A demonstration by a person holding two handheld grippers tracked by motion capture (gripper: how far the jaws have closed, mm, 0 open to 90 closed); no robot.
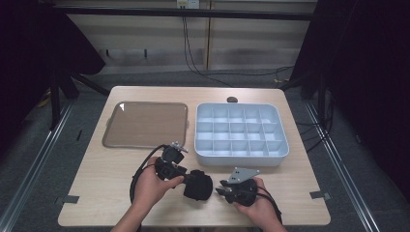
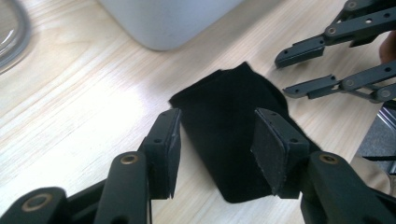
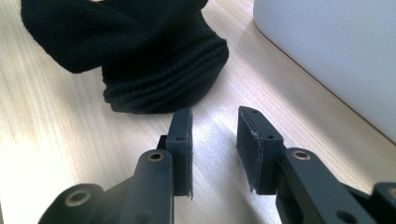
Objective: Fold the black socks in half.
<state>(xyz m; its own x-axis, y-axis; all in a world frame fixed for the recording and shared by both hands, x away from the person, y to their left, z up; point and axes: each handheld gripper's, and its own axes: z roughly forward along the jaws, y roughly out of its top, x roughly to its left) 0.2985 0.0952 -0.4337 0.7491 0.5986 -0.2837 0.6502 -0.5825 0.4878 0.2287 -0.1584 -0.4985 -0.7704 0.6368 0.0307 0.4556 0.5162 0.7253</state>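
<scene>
Sock (image 1: 197,185) lies balled on the surface (image 1: 96,179), just before the compartment box (image 1: 240,131) and between both grippers. Left gripper (image 2: 215,149) straddles it with jaws apart, pads clear of the fabric; right gripper (image 3: 215,148) sits just short of the ribbed cuff, jaws parted and empty. Best play now: pinch deep into the folded bulk, not a loose edge, and lift clean toward a compartment.

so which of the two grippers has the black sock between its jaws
The left gripper: its open jaws straddle the black sock without pressing it. The right gripper stands just short of the sock, jaws bare.
</scene>
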